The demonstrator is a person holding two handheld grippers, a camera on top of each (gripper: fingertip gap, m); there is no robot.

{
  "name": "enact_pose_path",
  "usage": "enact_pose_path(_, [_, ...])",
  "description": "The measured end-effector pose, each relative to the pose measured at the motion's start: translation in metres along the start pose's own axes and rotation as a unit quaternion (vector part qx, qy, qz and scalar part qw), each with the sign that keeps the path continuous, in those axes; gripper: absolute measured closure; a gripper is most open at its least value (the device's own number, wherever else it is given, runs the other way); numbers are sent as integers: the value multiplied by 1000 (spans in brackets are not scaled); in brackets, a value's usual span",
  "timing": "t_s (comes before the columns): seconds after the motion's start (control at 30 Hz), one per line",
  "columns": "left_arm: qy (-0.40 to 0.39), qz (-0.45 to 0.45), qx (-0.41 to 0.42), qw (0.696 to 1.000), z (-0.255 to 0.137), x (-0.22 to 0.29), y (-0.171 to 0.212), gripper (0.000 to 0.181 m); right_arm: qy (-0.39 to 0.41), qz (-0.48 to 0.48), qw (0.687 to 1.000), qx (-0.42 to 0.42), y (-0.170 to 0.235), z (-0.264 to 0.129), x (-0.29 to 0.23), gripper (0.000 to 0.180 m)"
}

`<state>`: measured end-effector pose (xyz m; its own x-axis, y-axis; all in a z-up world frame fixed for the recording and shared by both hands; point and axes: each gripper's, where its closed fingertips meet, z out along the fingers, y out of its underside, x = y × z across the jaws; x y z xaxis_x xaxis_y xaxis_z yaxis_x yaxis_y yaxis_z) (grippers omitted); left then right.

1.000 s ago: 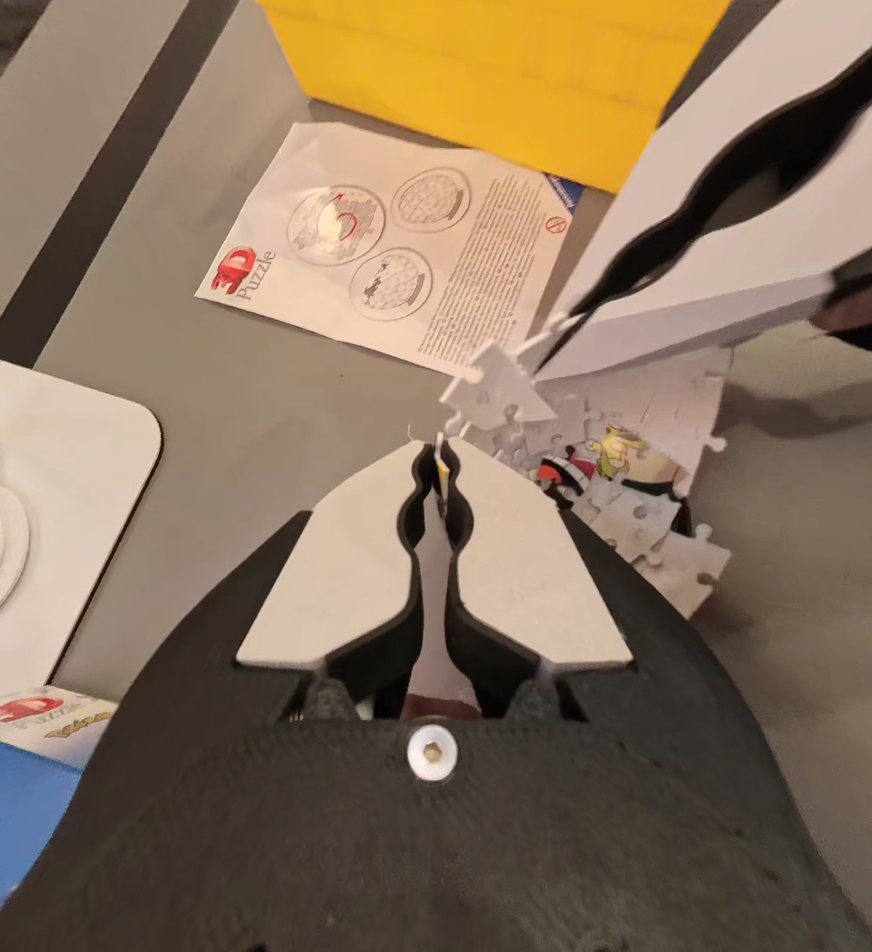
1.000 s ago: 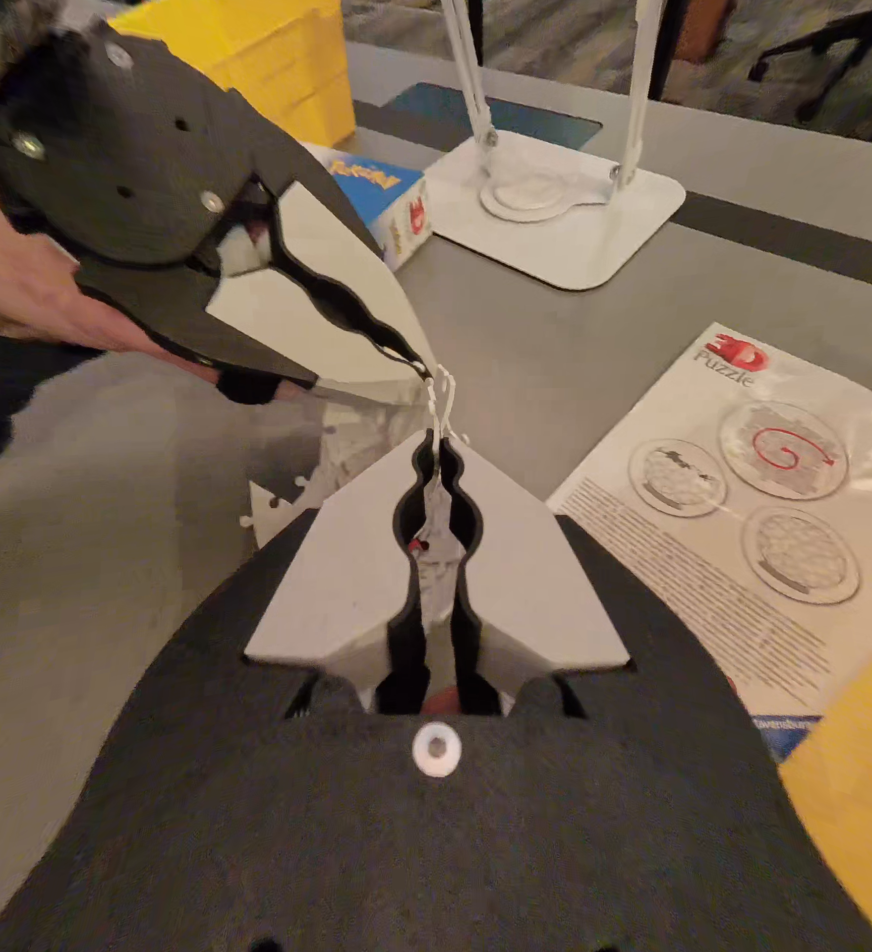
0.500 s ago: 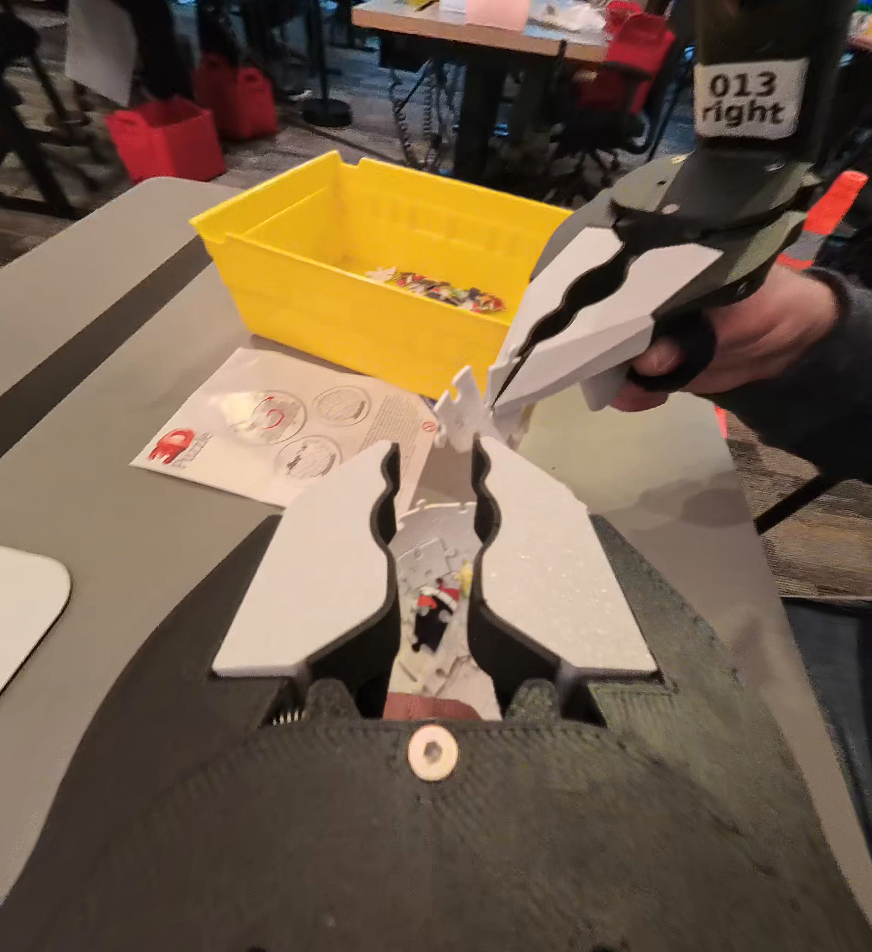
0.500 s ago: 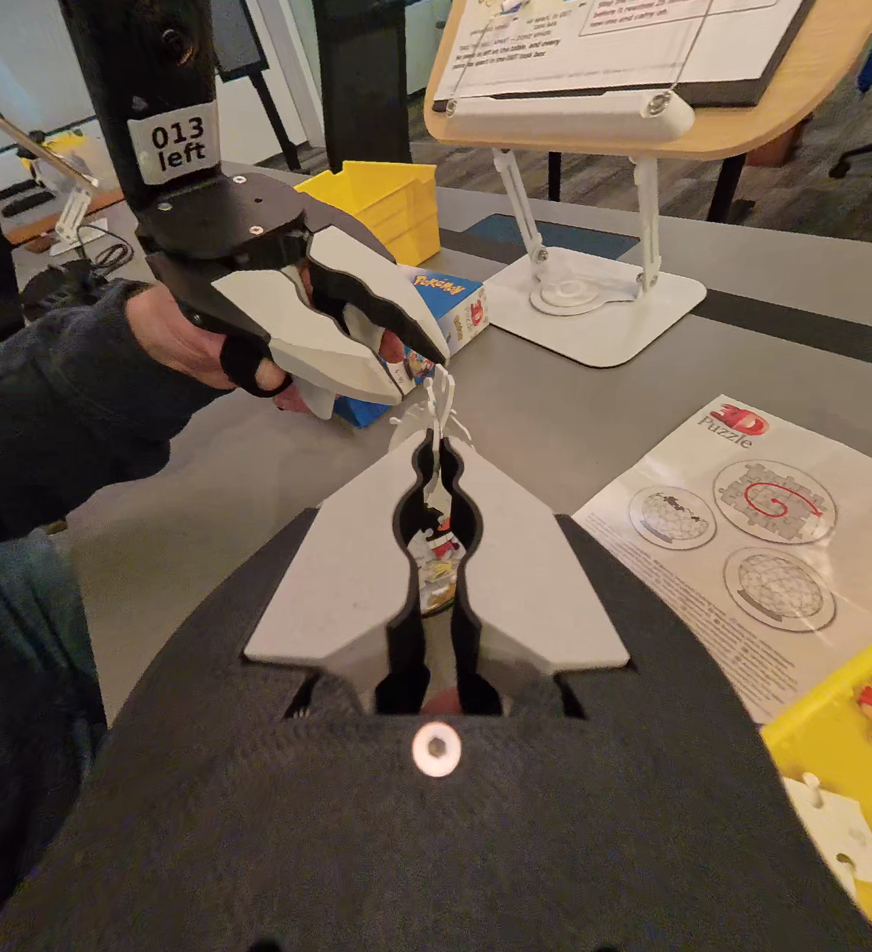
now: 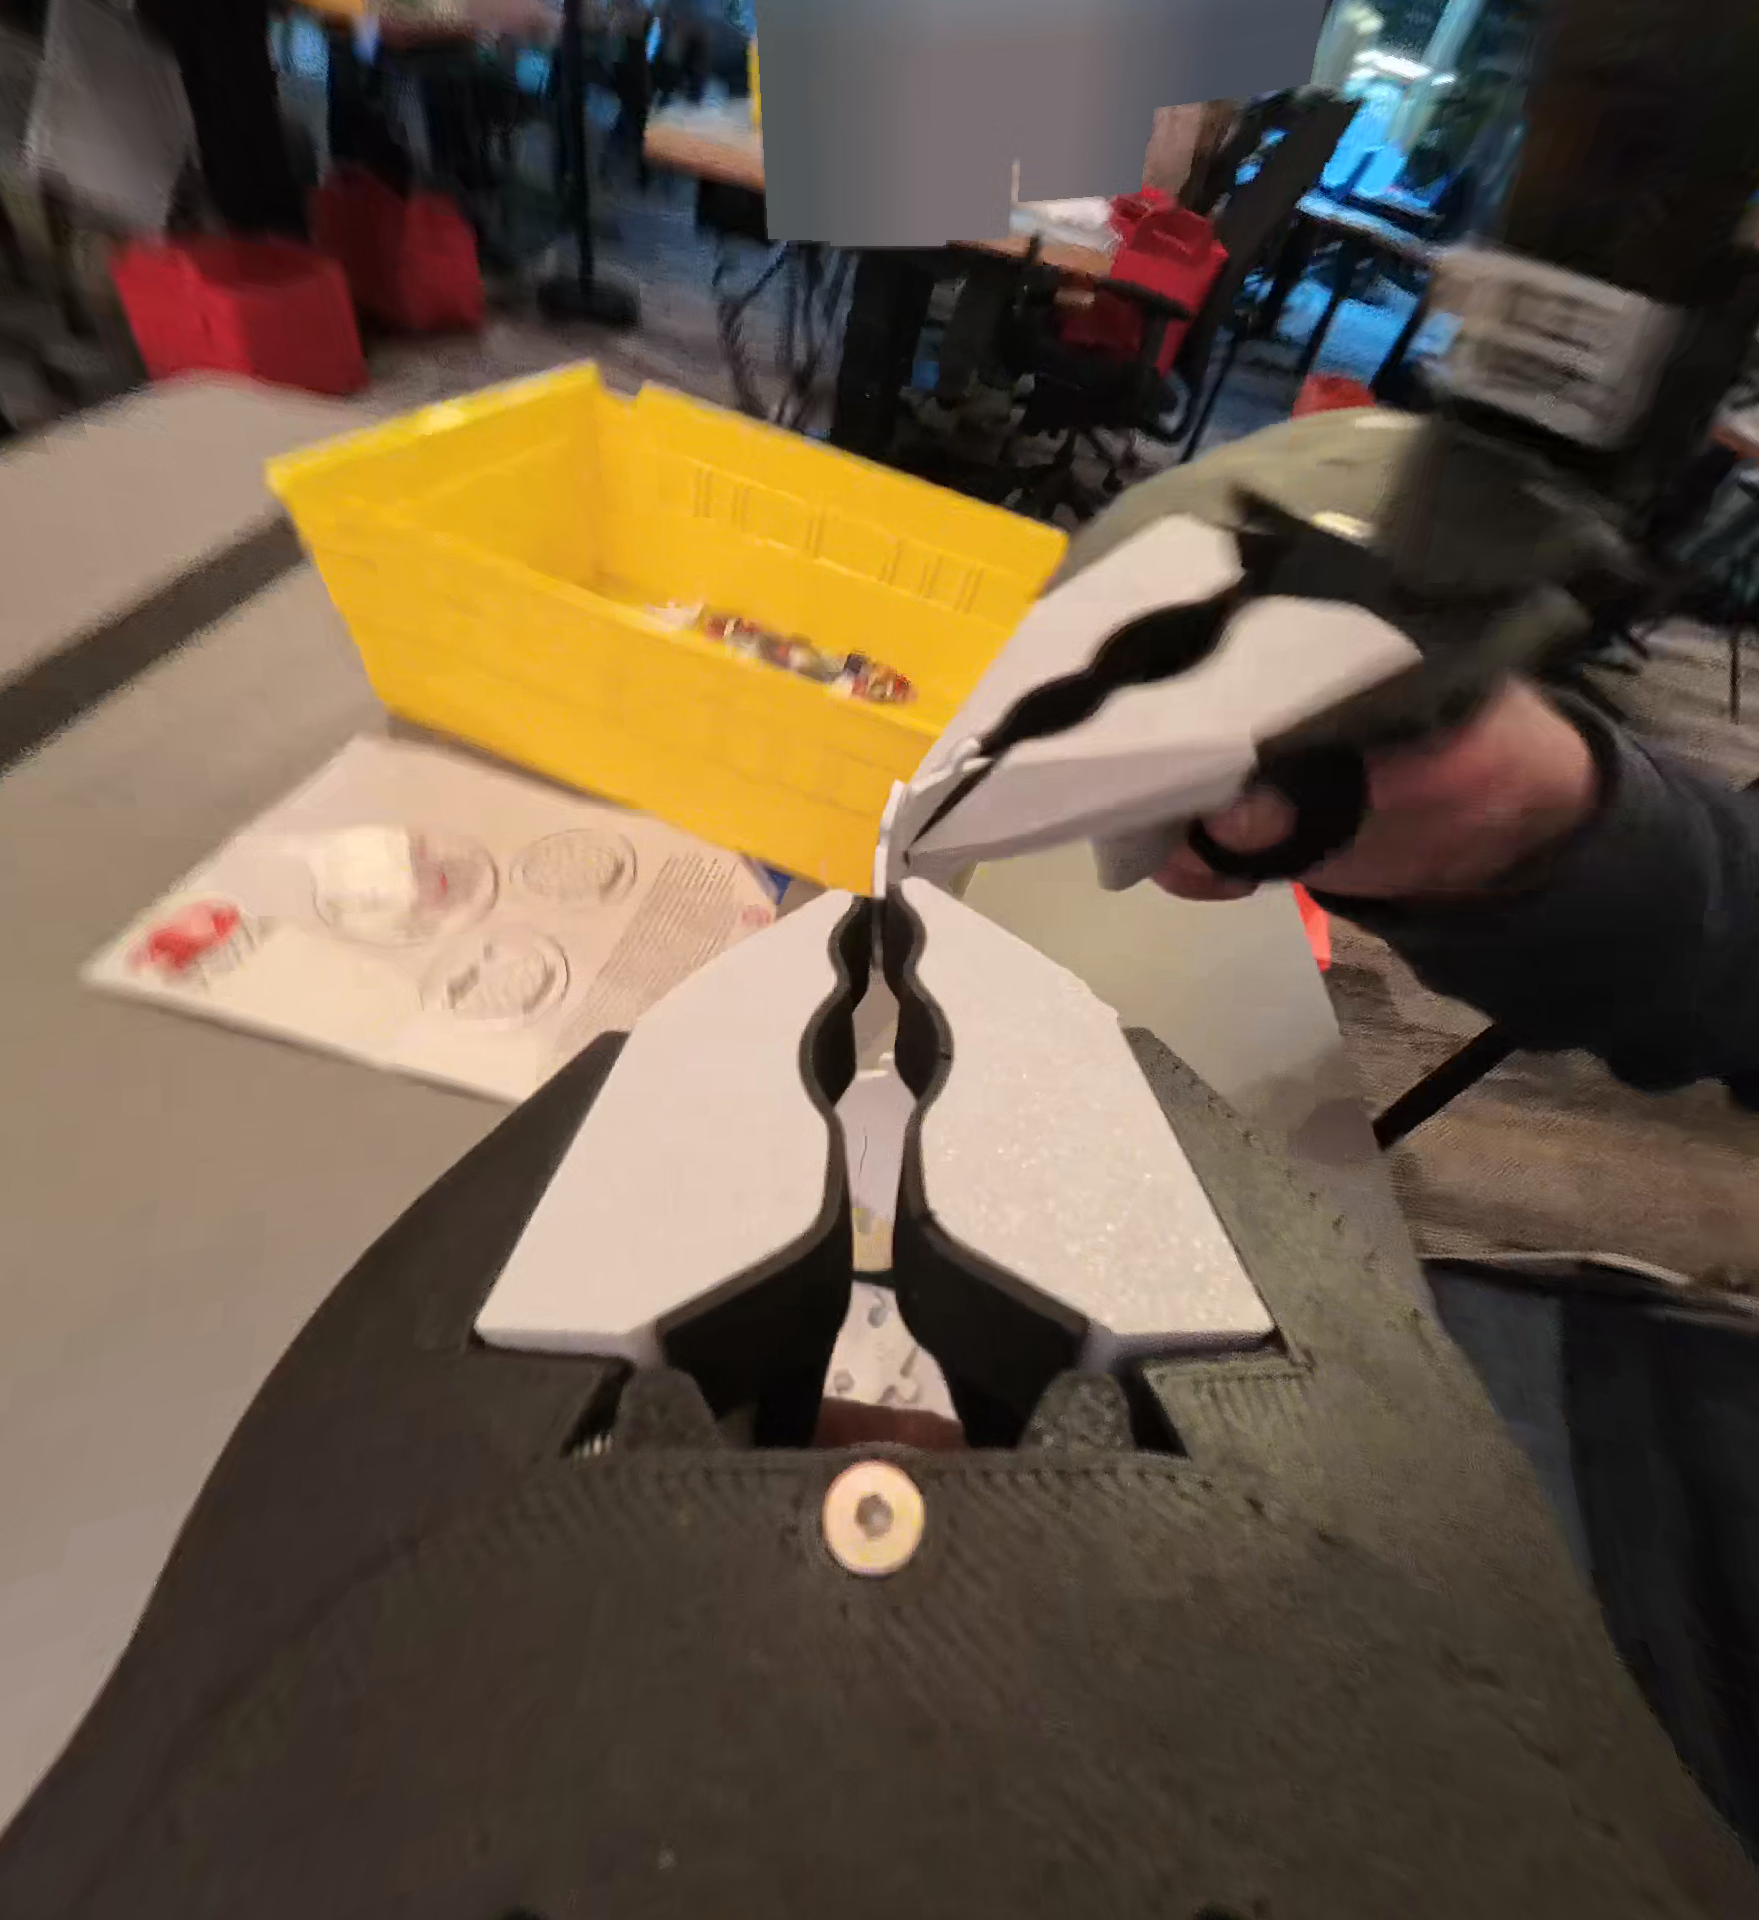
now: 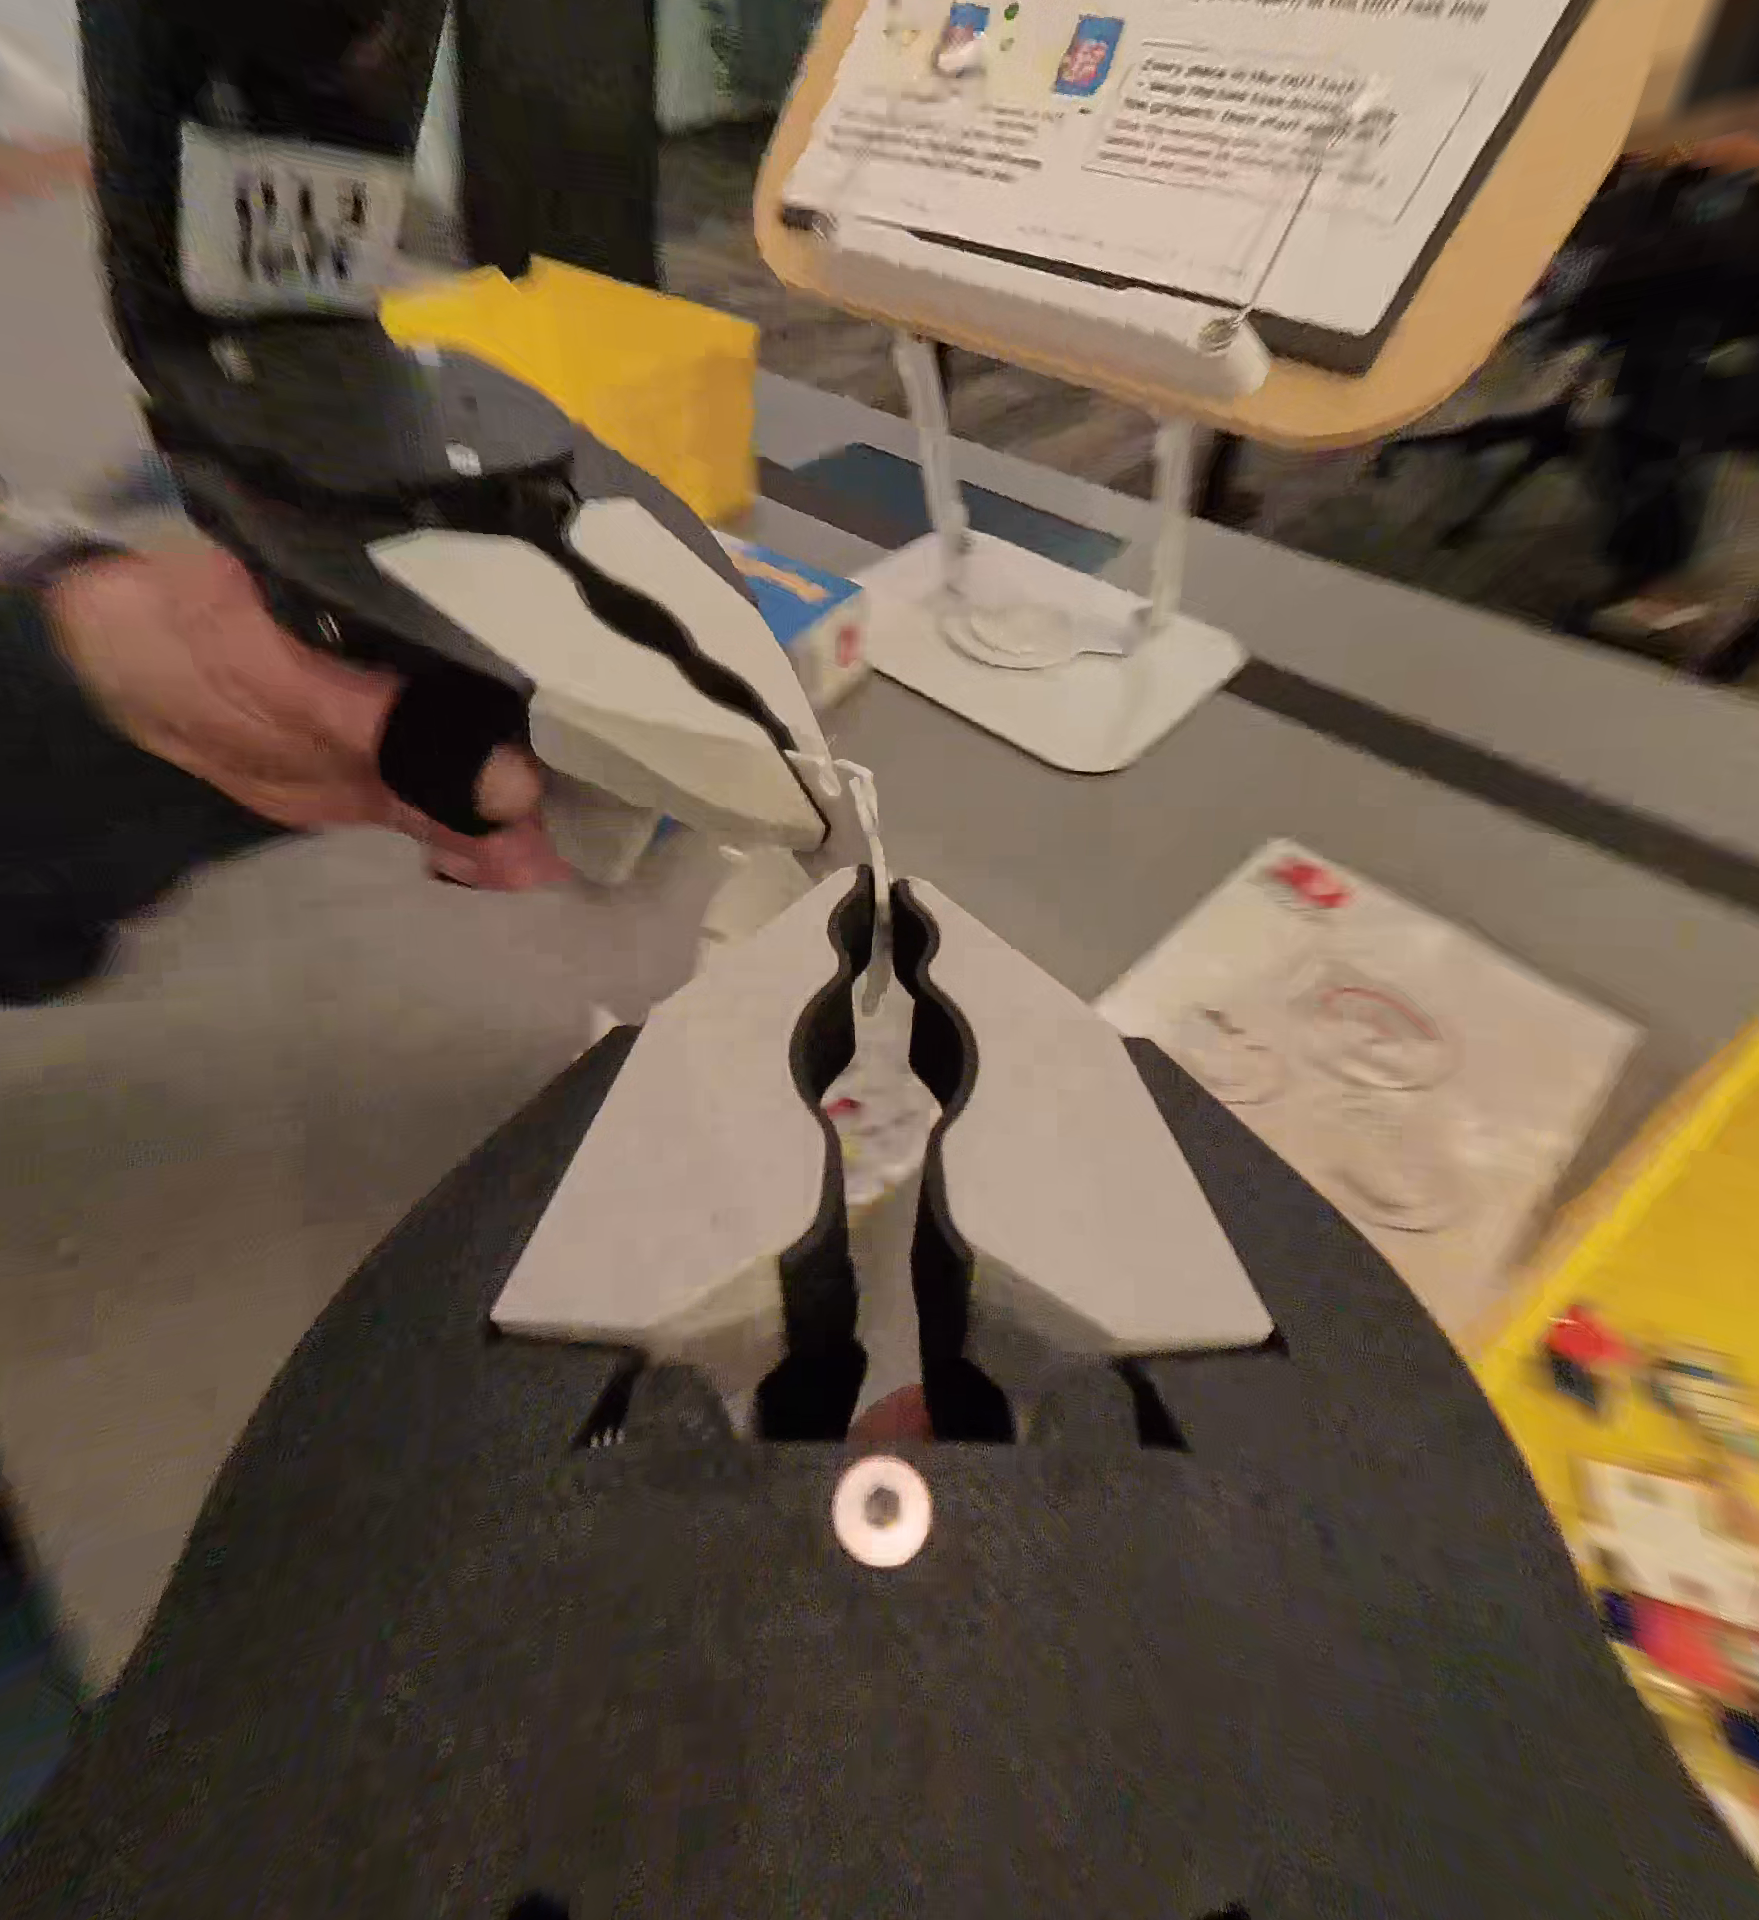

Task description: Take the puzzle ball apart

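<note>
The right black-and-white gripper [image 6: 880, 894] is clamped on a thin white puzzle piece [image 6: 870, 935]; the left gripper [image 5: 875, 909] pinches its other edge [image 5: 890, 831] just ahead; opposite pulls may bend it, or it slips out.

My left gripper [image 5: 877, 902] has matt, faintly grainy pale-grey plastic fingers [image 5: 1051, 1153] on a rough, ridged black printed body with one shiny metal screw [image 5: 873, 1519]. The yellow plastic bin [image 5: 584, 623] looks smooth and slightly glossy. The white paper instruction sheet [image 5: 355, 935] catches glare on the smooth matt grey desk [image 5: 106, 1195].
</note>
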<state>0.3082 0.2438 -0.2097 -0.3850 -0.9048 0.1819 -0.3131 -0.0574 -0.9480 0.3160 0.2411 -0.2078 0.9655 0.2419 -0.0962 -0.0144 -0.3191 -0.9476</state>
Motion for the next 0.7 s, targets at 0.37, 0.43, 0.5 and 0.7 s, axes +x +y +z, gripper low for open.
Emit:
enact_pose_path(0.37, [92, -3, 122, 988, -24, 28, -29, 179, -154, 81, 982, 69, -29, -19, -31, 179])
enact_pose_path(0.43, [57, -16, 101, 993, -18, 21, -24, 179, -44, -56, 996, 47, -21, -15, -21, 179])
enact_pose_path(0.5, [22, -34, 90, 995, -17, 11, -23, 179, 38, -201, 979, 10, -15, -14, -19, 180])
enact_pose_path(0.7, [16, -66, 120, 990, -41, -5, -30, 179, 0, -67, 995, 70, -34, -42, 4, 180])
